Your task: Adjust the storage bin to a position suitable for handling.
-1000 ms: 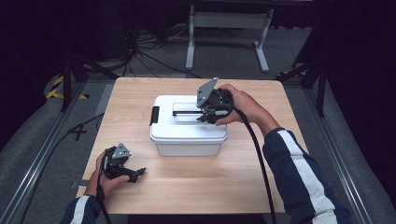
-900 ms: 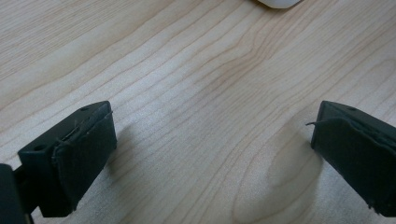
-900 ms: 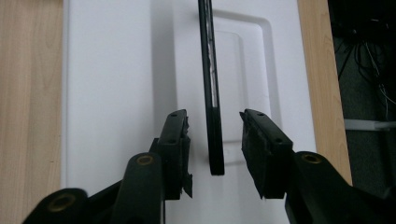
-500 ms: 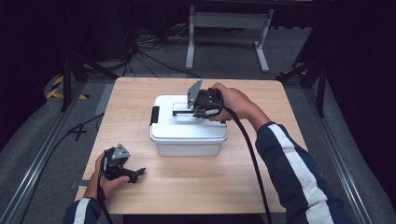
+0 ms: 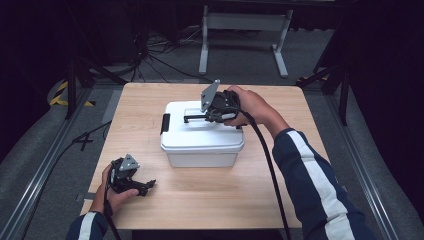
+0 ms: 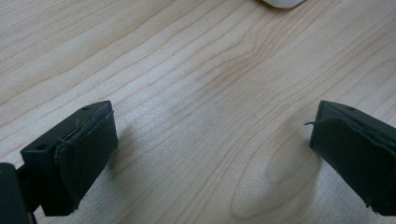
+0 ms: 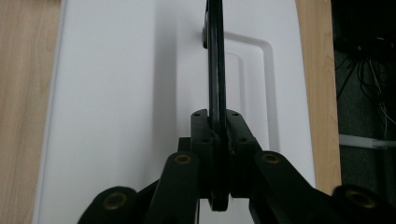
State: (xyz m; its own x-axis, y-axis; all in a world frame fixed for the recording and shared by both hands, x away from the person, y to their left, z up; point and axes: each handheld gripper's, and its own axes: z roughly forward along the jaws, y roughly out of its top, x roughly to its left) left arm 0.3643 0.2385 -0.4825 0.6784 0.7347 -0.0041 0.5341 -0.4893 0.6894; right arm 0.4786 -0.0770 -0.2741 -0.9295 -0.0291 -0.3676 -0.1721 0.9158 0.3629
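Wooden boards make up the worktop (image 5: 280, 125), with dark floor and cables behind it. Over the middle of it, the right tool (image 5: 192, 119) has squeezed its jaws tight on the thin black handle (image 7: 215, 60) of the white box (image 5: 200, 145). In the right gripper view the handle stands up on its edge and runs straight away from the tool, pinched between the two pads (image 7: 200, 140). These jaws have just been closing, and now the handle sits between them. Under the handle lies the white lid (image 7: 116, 93) of the box, which has a sunken shape (a rounded rectangle) where the handle can rest. From above, the right hand (image 5: 250, 105) comes in from the right side of the box and the tool points left across the lid. A black clip (image 5: 164, 123) sits on the left end of the box.

Farther off, near the front left corner of the worktop, the left tool (image 5: 145, 186) rests low in the left hand (image 5: 116, 192). Its jaws stand wide apart with nothing but bare wood between them, well away from the box.
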